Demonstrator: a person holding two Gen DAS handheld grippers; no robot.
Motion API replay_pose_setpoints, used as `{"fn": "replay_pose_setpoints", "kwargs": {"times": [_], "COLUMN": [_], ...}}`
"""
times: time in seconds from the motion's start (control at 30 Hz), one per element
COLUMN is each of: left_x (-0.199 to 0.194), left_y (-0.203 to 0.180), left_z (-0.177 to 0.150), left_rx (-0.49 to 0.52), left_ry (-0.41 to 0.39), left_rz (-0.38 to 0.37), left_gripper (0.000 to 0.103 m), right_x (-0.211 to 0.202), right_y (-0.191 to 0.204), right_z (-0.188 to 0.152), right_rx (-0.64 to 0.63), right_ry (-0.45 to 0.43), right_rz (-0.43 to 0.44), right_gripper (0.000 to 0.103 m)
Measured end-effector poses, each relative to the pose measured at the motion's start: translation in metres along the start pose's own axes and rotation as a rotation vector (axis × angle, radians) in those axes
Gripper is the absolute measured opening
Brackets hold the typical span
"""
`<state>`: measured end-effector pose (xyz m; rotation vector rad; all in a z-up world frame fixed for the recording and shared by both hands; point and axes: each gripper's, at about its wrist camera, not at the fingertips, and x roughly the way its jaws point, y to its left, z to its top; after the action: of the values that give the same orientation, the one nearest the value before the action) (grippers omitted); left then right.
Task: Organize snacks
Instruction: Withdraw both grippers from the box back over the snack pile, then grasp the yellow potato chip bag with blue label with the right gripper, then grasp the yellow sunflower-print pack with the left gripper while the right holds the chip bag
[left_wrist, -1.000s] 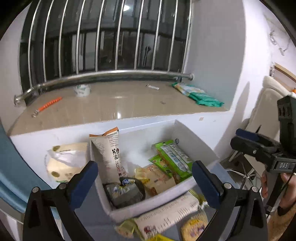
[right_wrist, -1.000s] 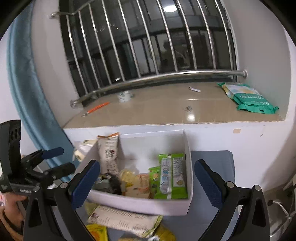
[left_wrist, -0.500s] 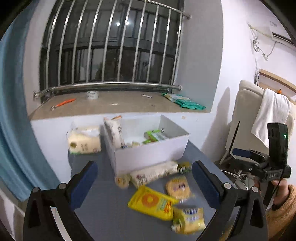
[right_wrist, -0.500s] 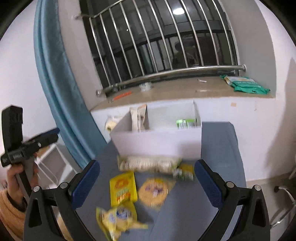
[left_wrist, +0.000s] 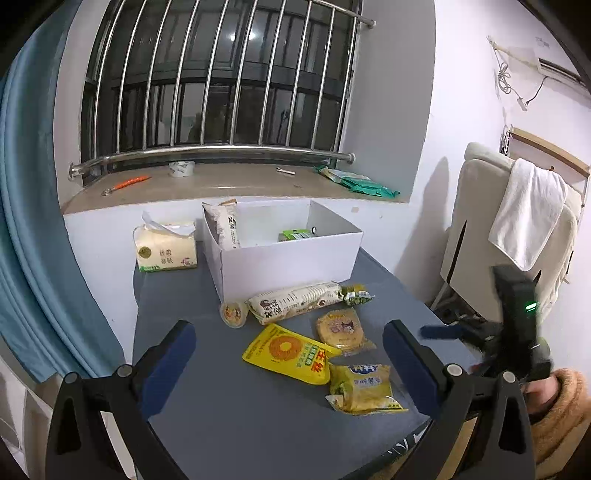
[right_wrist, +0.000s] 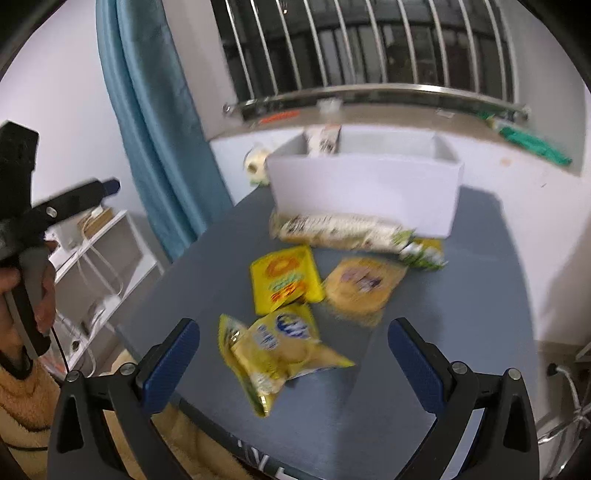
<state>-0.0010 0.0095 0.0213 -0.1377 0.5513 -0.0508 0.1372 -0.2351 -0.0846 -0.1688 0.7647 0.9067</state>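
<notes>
From the left wrist, the left tongs (left_wrist: 284, 350) hung spread and empty over the grey bench (left_wrist: 192, 306). Loose snack packets (left_wrist: 291, 352) lay at twelve o'clock before the white box (left_wrist: 288, 262), whose wall hid most contents. From the right wrist, the right tongs (right_wrist: 293, 350) gaped empty; blur smeared the yellow bag (right_wrist: 277, 350).

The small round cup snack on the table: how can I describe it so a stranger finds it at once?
Start at the white box on the grey table. Before its near left corner lies a long pale packet; the small round cup snack touches that packet's left end. It is the only round, cup-shaped item; its neighbours are flat packets.
</notes>
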Motion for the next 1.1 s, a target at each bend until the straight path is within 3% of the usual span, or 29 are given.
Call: {"fn": "replay_pose_setpoints", "kwargs": {"times": [0.33, 0.4, 0.43, 0.57, 0.77, 0.97, 1.1], "left_x": [0.008, 0.011, 0.013, 0.022, 0.059, 0.127, 0.173], "left_y": [0.001, 0.002, 0.003, 0.007, 0.011, 0.019, 0.023], "left_z": [-0.013, -0.016, -0.018, -0.023, -0.027, -0.033, -0.039], "left_rx": [-0.004, -0.001, -0.002, -0.009, -0.066, -0.245, -0.398], "left_ry": [0.046, 0.057, 0.065, 0.093, 0.164, 0.280, 0.350], "left_rz": [-0.003, 0.003, 0.008, 0.006, -0.016, 0.006, 0.081], "left_gripper": [0.103, 0.103, 0.103, 0.103, 0.103, 0.103, 0.103], "right_x": [0.077, 0.083, 0.084, 0.074, 0.030, -0.020, -0.046], "right_y": [-0.011, -0.012, -0.011, -0.008, -0.007, -0.027, -0.042], "right_z": [-0.014, -0.018, -0.019, -0.022, -0.020, -0.012, -0.013], "right_rx": [0.117, 0.137, 0.137, 0.130, 0.093, 0.139, 0.178], "right_ry": [0.145, 0.152, 0.153, 0.139, 0.061, -0.056, -0.116], "right_rz": [0.069, 0.100, 0.098, 0.125, 0.083, 0.013, -0.013], "right_gripper": [0.102, 0.071, 0.070, 0.059, 0.058, 0.058, 0.058]}}
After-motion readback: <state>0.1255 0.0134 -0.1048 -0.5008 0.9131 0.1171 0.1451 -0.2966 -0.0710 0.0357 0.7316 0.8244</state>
